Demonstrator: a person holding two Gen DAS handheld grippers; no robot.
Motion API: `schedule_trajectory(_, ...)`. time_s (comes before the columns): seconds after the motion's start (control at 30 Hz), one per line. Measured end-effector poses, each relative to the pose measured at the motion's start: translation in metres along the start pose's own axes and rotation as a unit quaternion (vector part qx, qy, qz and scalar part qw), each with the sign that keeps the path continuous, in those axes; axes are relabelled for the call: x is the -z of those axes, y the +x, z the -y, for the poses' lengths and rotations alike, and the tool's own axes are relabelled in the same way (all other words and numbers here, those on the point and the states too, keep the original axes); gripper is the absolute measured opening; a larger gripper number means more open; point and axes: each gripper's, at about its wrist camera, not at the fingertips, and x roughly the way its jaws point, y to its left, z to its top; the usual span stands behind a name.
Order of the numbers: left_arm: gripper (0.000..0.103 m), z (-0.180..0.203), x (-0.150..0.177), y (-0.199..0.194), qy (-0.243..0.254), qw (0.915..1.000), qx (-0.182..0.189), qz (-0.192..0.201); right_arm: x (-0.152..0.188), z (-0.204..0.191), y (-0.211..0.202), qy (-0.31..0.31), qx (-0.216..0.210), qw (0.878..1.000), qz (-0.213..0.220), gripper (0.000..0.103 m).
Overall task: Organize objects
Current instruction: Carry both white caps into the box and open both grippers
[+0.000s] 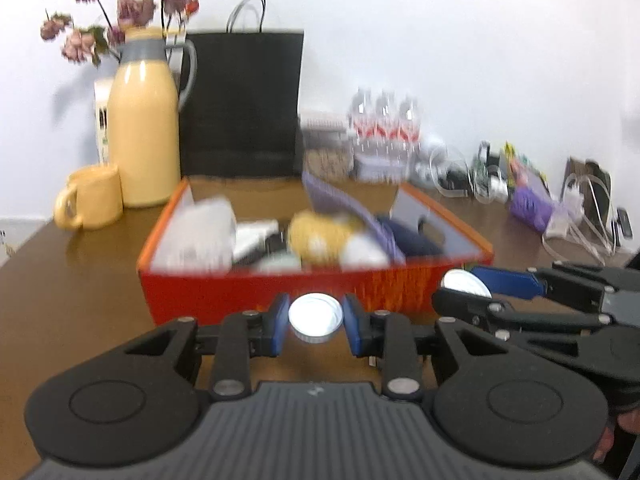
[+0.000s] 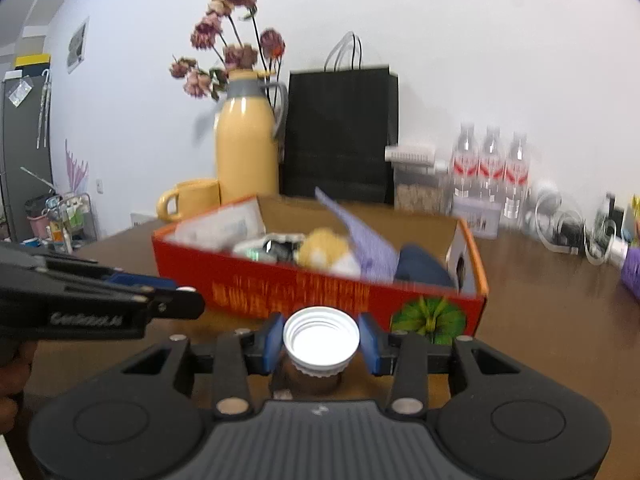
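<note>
Both pictures are bright, with soft light all over. Everything looks blurry, most of all the box [image 1: 256,292] and the flowers [image 1: 120,8]. The edges bend round, with dark corners. The table [image 1: 80,264] shines a little.

The left tool [image 1: 316,322] sits at lower centre of the frame, its blue pads closed against a white cap [image 1: 316,317]. The right tool [image 1: 460,286] enters from the right edge, gripping a second white cap [image 1: 466,282]. Directly behind both, at centre, an orange box [image 1: 280,292] filled with blurred items rests on the brown desk [image 1: 72,280]. A yellow jug [image 1: 142,132], yellow mug [image 1: 94,196] and black bag [image 1: 240,104] stand at upper left
</note>
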Motion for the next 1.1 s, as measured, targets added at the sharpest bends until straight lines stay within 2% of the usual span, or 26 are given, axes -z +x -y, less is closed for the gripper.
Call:
schedule_trajectory(0.37,0.03,-0.01,-0.058,0.03,-0.023,0.9975,-0.008,0.066,-0.062,0.014,0.033,-0.003,0.038,0.998,0.058,0.039)
schedule_trajectory(0.53,0.03,-0.012,-0.071,0.056,-0.024,0.9966,-0.019,0.076,-0.081,0.028,0.061,0.009,0.045,0.997,0.066,0.039)
schedule_trajectory(0.77,0.03,-0.021,-0.078,0.105,-0.036,0.9957,-0.035,0.078,-0.08,0.044,0.105,0.033,0.046,0.997,0.052,0.039)
schedule_trajectory(0.87,0.03,-0.027,-0.074,0.121,-0.038,0.997,-0.038,0.056,-0.071,0.049,0.116,0.039,0.044,0.998,0.034,0.039)
schedule_trajectory(1.1,0.03,-0.031,-0.066,0.128,-0.035,0.9975,-0.039,0.047,-0.061,0.049,0.126,0.039,0.046,0.998,0.017,0.039)
